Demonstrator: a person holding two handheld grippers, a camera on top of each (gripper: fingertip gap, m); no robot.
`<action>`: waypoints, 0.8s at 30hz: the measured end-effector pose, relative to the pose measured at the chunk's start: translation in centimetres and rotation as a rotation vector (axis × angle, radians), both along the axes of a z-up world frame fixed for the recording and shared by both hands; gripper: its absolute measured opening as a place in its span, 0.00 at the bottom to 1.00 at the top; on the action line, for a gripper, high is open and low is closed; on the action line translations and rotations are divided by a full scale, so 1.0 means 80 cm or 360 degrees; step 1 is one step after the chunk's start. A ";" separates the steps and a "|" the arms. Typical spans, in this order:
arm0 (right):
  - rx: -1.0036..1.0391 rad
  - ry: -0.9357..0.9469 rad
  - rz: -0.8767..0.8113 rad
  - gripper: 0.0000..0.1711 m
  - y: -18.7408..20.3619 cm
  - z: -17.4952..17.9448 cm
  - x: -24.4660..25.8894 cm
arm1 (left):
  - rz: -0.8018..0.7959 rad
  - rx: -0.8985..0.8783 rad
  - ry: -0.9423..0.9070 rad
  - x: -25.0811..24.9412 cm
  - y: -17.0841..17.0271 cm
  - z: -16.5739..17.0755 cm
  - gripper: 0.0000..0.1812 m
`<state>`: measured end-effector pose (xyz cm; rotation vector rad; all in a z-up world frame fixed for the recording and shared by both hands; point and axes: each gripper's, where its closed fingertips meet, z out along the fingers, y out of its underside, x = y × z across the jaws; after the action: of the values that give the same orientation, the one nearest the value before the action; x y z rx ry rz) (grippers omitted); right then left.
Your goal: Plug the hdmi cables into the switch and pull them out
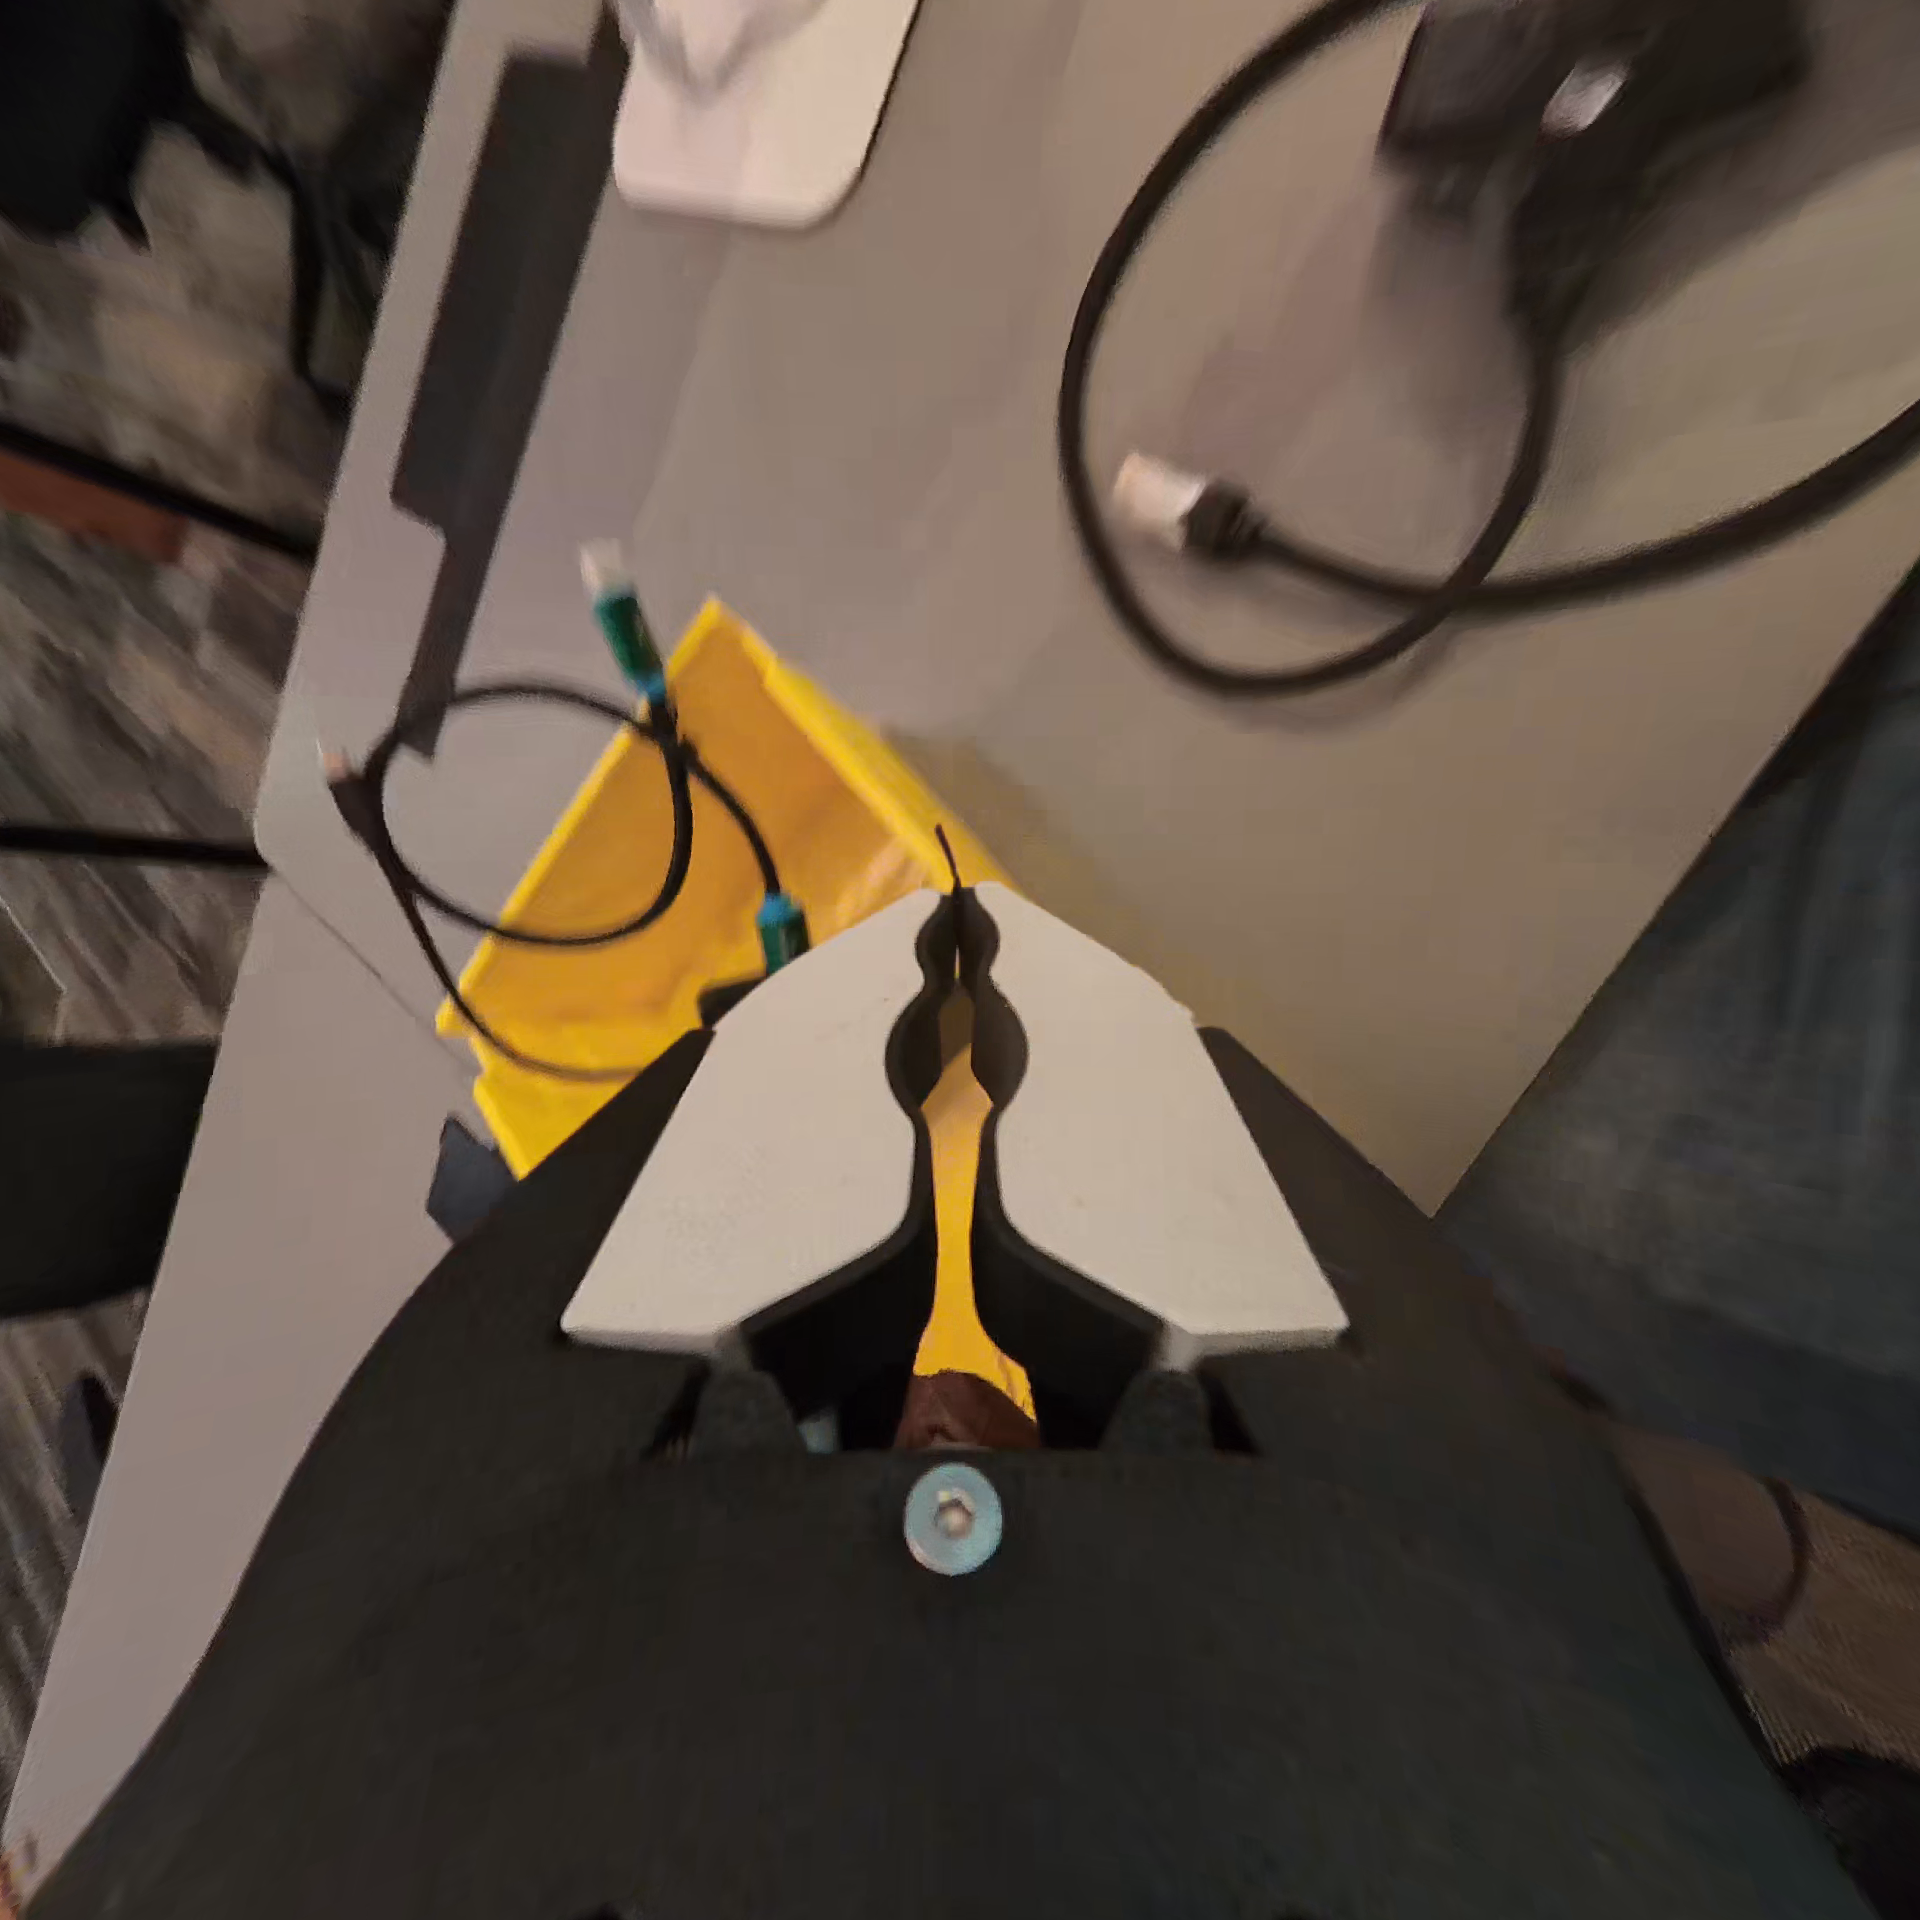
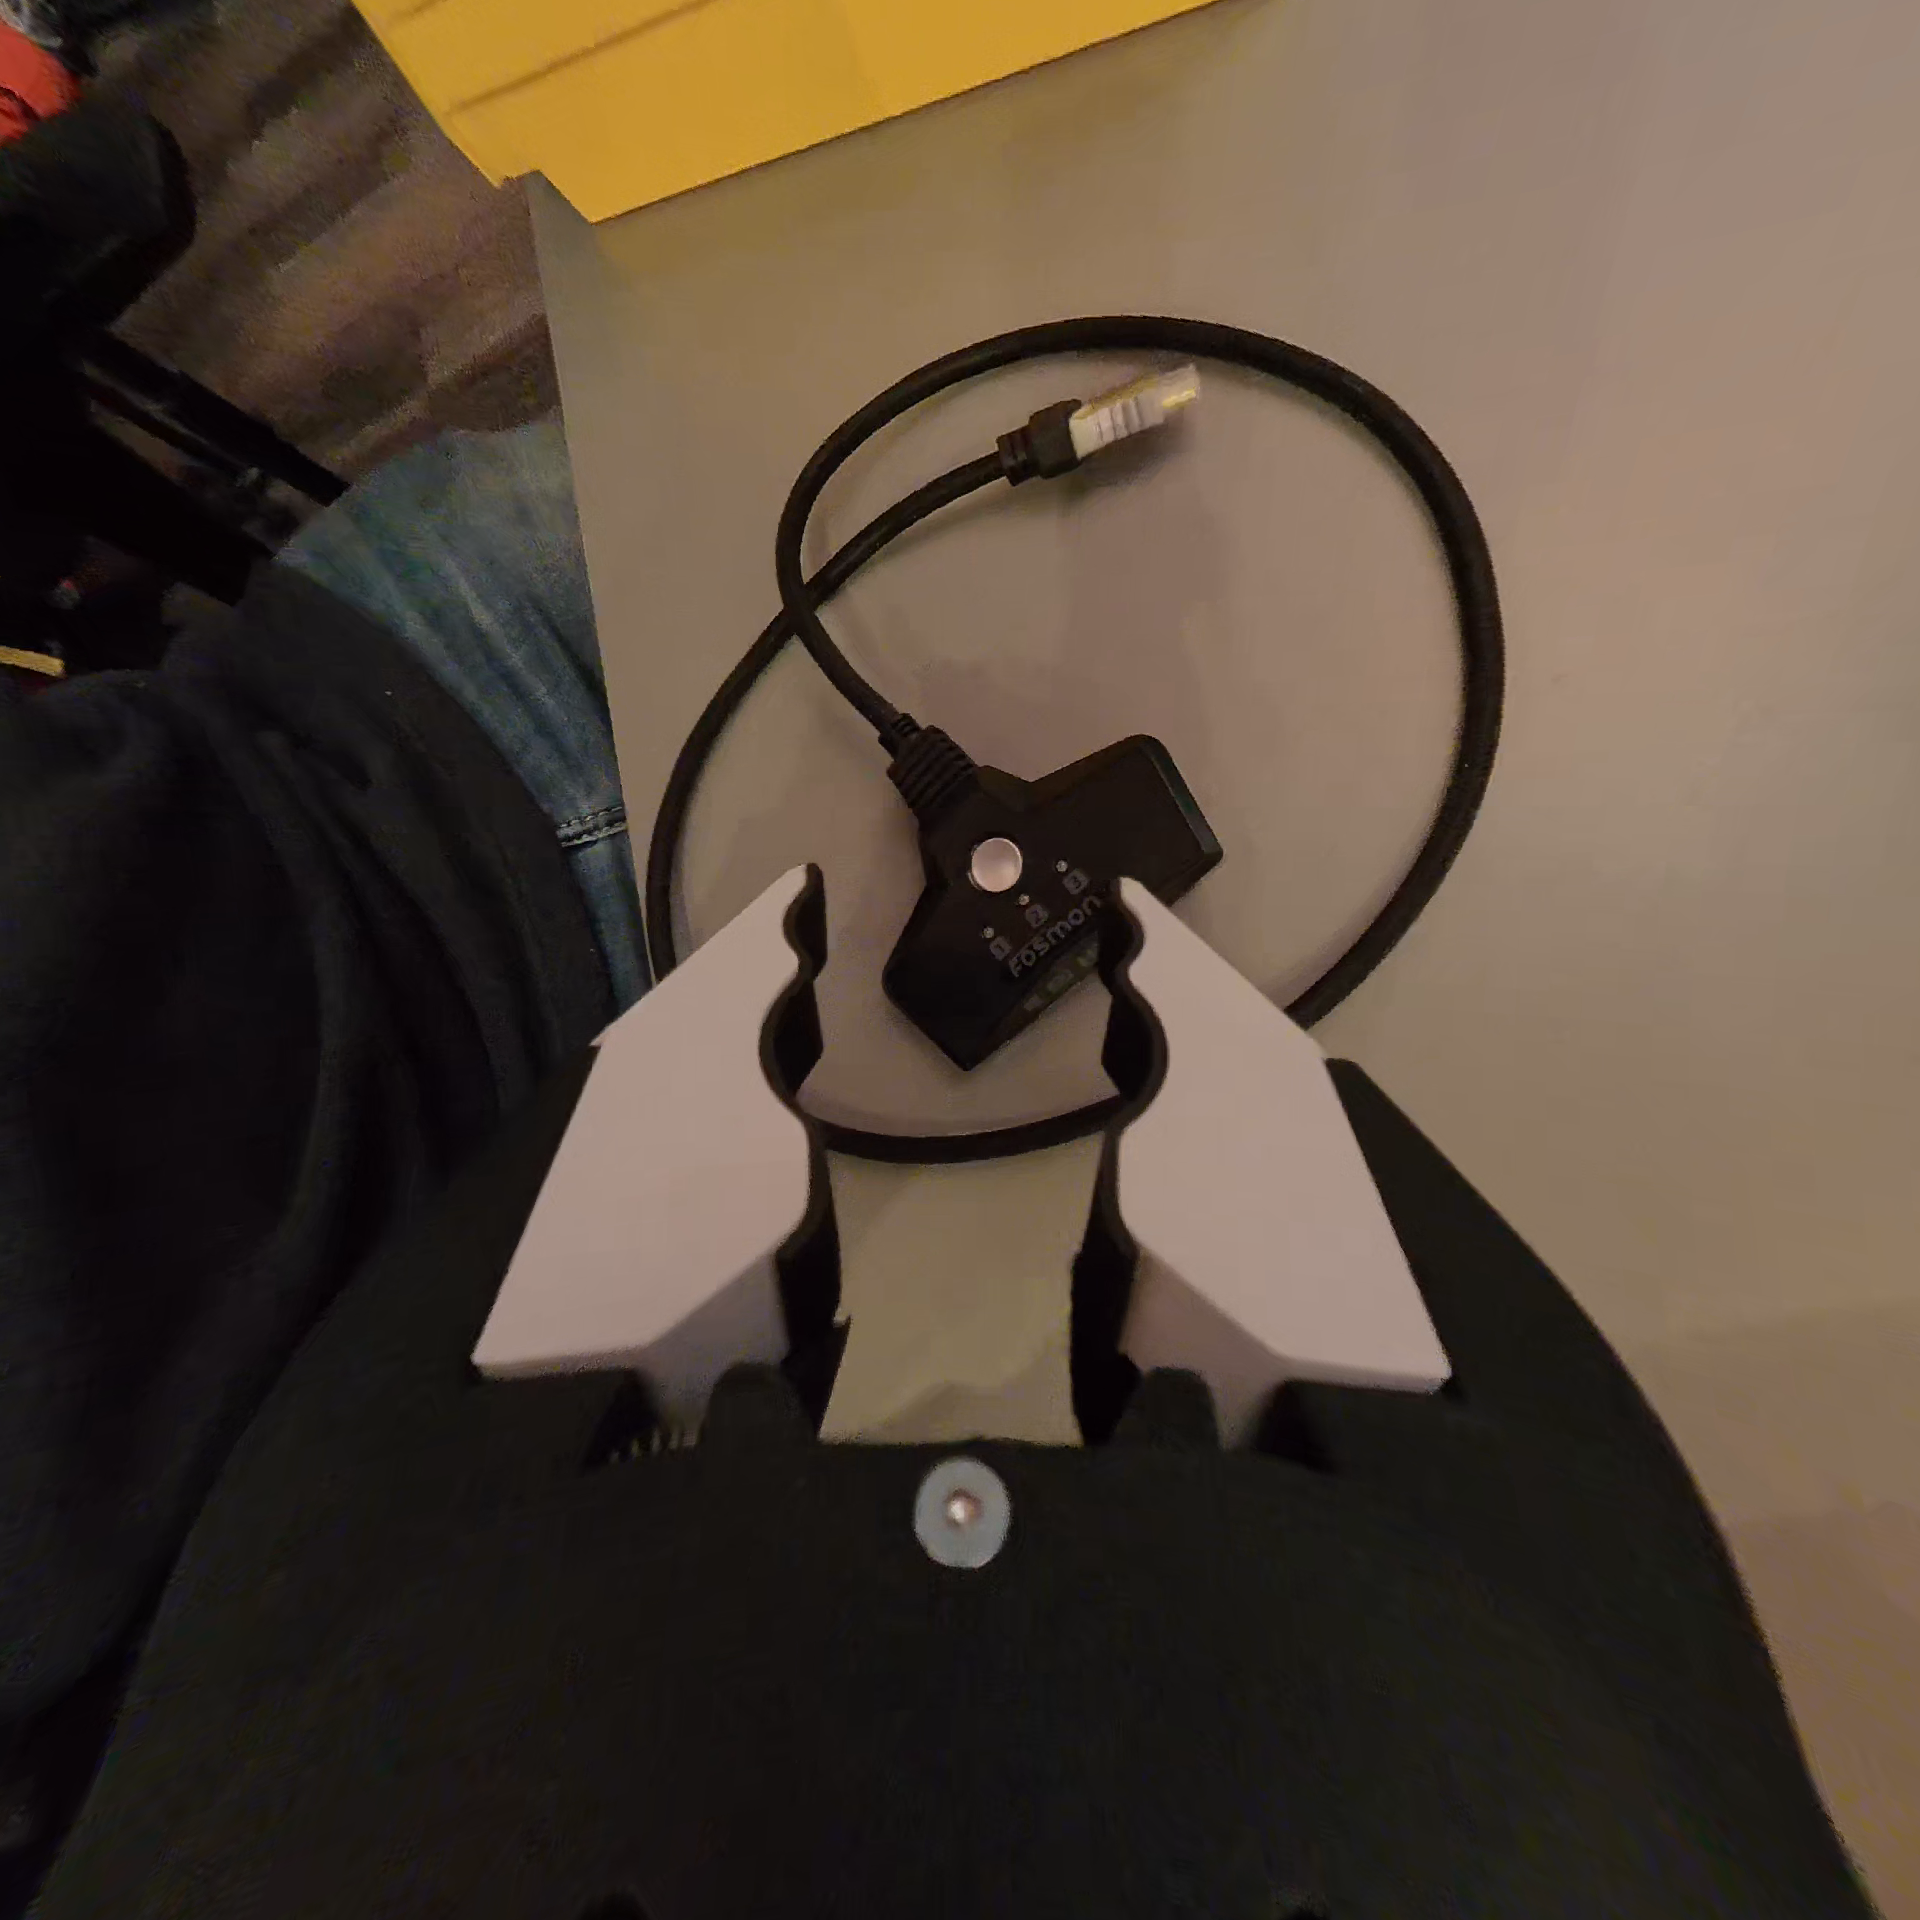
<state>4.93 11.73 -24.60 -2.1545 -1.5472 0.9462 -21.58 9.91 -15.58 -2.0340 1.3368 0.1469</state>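
Grey laminate forms the surface [image 2: 1558, 312], smooth and matte, with rounded corners. On it lies the switch [image 2: 1049, 894]: one black plastic T-shaped body with a round silver button and three small indicator dots. Its captive lead [image 2: 1475, 644], a thick black braided cable, runs in one near-full loop around the body and ends in a silver plug [image 2: 1132, 405] lying free on the surface.

The right tool [image 2: 966, 904] is released. Its two grey wedge-shaped fingers [image 2: 675, 1143] have scalloped black inner edges and stand well apart. The switch lies just beyond them, its near corner between the tips; the right tip overlaps the body's edge in the picture, and contact cannot be confirmed. The lead's loop crosses beneath the gap between the fingers.

The left tool [image 1: 958, 904] is clenched, its tips meeting; a thin dark sliver shows at the tips, but what it is cannot be told. It hovers over a yellow tray [image 1: 623, 831] of rigid plastic with low walls. One thin black cable [image 1: 675, 790] lies coiled across the tray; two teal connector shells [image 1: 629, 634] show on it, and one dark end [image 1: 348, 790] lies left of the tray.

In this blurred left view the lead shows farther off. One white block [image 1: 748, 135] and one long black bar [image 1: 488, 343] lie near the far edge. Denim-covered legs [image 2: 488, 603] and a dark sleeve [image 2: 239, 935] border the surface.
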 end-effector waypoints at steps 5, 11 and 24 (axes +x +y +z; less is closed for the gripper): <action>0.0048 -0.0045 0.0146 0.36 -0.032 0.001 -0.011 | -0.0213 0.0073 -0.0204 0.121 -0.015 0.003 0.00; 0.0097 -0.0201 0.0470 0.34 -0.098 -0.026 -0.022 | -0.0238 -0.0046 -0.0436 0.202 -0.003 -0.044 0.00; 0.0248 -0.0261 0.0275 0.39 -0.051 -0.051 -0.063 | 0.0183 -0.0497 -0.0977 0.228 0.070 -0.144 0.05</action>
<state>-0.09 7.67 -28.64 -2.0591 -1.8446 0.6860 -3.36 15.48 -27.08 -2.1566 0.8902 -0.6242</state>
